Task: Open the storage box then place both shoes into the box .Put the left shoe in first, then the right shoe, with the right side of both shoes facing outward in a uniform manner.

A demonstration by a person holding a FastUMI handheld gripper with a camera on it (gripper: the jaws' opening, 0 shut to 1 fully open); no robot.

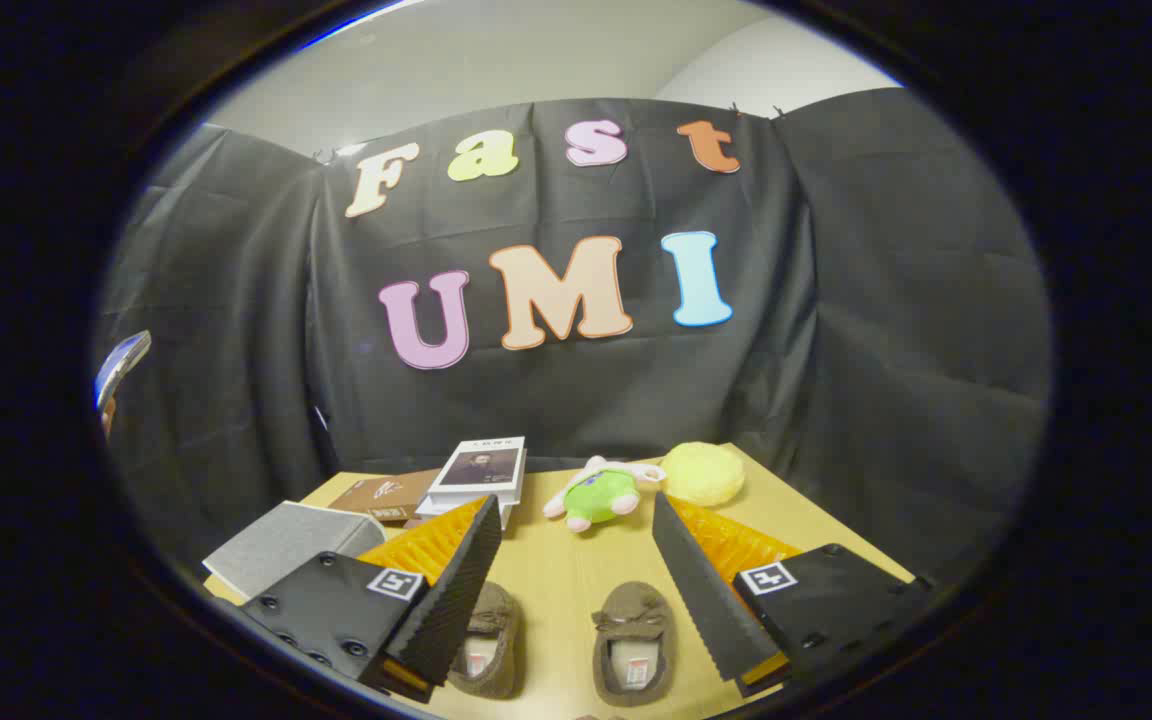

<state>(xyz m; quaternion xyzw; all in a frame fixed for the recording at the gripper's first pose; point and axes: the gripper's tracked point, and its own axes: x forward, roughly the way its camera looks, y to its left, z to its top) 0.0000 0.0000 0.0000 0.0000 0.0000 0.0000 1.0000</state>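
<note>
Gripper view is directed along the two spread fingers, and the gripper (pixel 576 590) is held released above a wooden surface (pixel 556 570), with nothing between the fingers. Two brown slipper-like shoes are seen low between the fingers: one shoe (pixel 488 640) lies partly hidden beside the left finger (pixel 456 590), and the other shoe (pixel 633 645) lies just inside the right finger (pixel 711 600), both with their toes pointed away from the camera. A grey box (pixel 281 545), judged to be the storage box, is found beyond and outside the left finger, lying with its lid apparently still shut. Two books (pixel 436 485) are set behind it, and a green plush toy (pixel 601 495) and a yellow round pad (pixel 703 473) are placed farther back, near the black cloth wall.

Opening the box is judged to be the step in hand, as neither shoe is gripped. For this to be done well, the fingers should be swung toward the grey box and kept wide until the lid edge is reached; the edge should then be caught cleanly and lifted without the box being dragged. Where the lid hinges cannot be told from here, so the approach should be made slowly. The shoes should be left undisturbed meanwhile.
</note>
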